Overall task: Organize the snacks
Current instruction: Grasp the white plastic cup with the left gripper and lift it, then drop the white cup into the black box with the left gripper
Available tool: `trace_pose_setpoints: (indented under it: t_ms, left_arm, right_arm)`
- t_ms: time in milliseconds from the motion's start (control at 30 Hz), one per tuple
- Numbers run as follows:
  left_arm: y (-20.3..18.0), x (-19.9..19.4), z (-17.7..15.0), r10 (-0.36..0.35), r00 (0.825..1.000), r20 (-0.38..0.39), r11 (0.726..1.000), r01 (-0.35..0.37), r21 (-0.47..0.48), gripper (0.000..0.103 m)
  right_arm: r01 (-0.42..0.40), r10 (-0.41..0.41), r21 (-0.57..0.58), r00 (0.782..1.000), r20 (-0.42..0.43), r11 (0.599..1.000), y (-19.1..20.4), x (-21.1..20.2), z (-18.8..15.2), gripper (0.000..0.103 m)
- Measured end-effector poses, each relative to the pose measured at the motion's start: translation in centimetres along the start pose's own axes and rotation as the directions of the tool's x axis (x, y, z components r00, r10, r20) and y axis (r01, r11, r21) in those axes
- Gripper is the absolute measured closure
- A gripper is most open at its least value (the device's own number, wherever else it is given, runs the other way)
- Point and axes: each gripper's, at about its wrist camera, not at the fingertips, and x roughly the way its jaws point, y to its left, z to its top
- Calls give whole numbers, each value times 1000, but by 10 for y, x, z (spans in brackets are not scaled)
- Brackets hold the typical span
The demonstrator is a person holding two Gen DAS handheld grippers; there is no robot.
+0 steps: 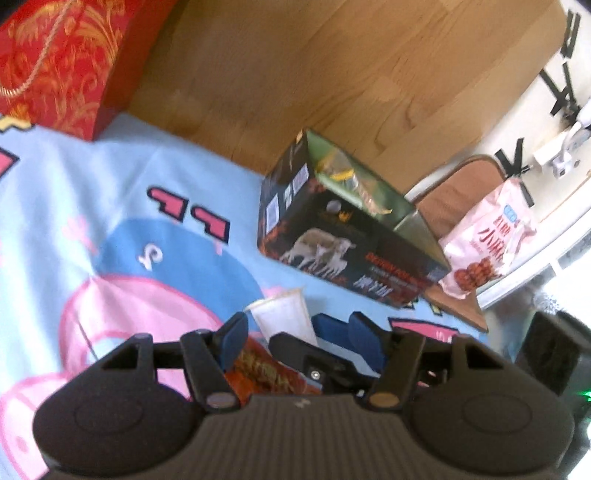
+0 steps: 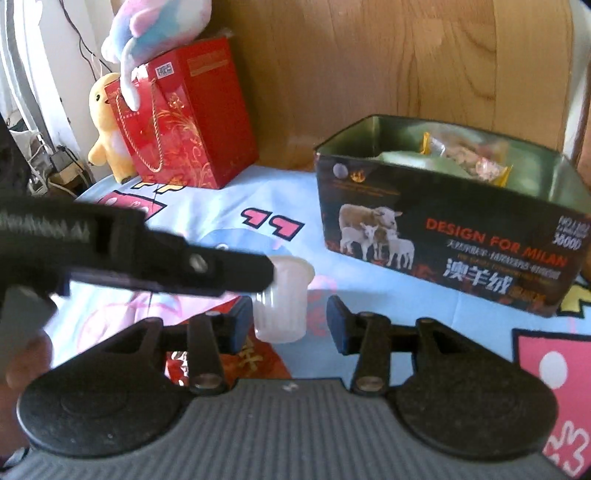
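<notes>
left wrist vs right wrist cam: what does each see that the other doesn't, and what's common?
Left wrist only: a pink snack bag beside the tin, and a brown cushion behind it.

Right wrist only: a yellow plush toy, a pastel plush on top of the red gift bag, and the left gripper crossing the view.

Both: the open sheep-print tin with wrapped snacks inside, the red gift bag, the whitish plastic cup, the red-orange snack packet, and the cartoon cloth.

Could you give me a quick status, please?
Both tongs open around the cup. Red packet beneath. Tin open, clear path.
</notes>
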Motion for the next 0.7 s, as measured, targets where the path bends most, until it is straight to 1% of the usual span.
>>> trace_pose_setpoints:
  t_ms: [33,67,133,167,233,300,367,467,500,600,700]
  left_arm:
    - [1,5,0,0,1000,-9,1000,0,-8,44]
    - [2,8,-2,0,1000,-16,1000,0,-15,48]
    - [2,16,-3,5,1000,-31,1000,-6,-22,59]
    - [1,16,-4,4,999,-32,1000,-5,-18,61]
    - [-6,12,-2,-30,999,-29,1000,29,-8,61]
    - [-22,5,2,-63,998,-3,998,63,31,61]
    - [-39,2,11,-93,995,22,993,91,75,61]
    - [-70,8,32,-121,991,50,983,113,142,61]
    - [-79,14,41,-134,989,58,979,123,160,61]
    - [-96,38,60,-162,985,55,972,150,181,61]
    - [-104,62,71,-171,984,54,969,158,193,61]
  right_arm:
    - [-2,2,0,1000,-7,1000,0,2,0,59]
    - [-13,13,-1,1000,-16,1000,1,3,-1,68]
    - [-19,19,-8,1000,-21,1000,6,3,-3,68]
    - [-15,15,-19,1000,-20,1000,8,0,-5,69]
    - [19,-19,-36,1000,6,999,12,-10,-8,69]
    - [53,-48,-66,997,63,996,16,-26,-10,69]
    - [98,-83,-102,986,148,990,18,-44,-9,69]
    - [186,-150,-125,955,256,974,12,-61,0,68]
    - [207,-167,-118,946,278,971,8,-63,4,68]
    - [254,-221,-68,924,311,965,-14,-64,22,68]
    - [277,-257,-19,912,320,961,-38,-60,35,68]
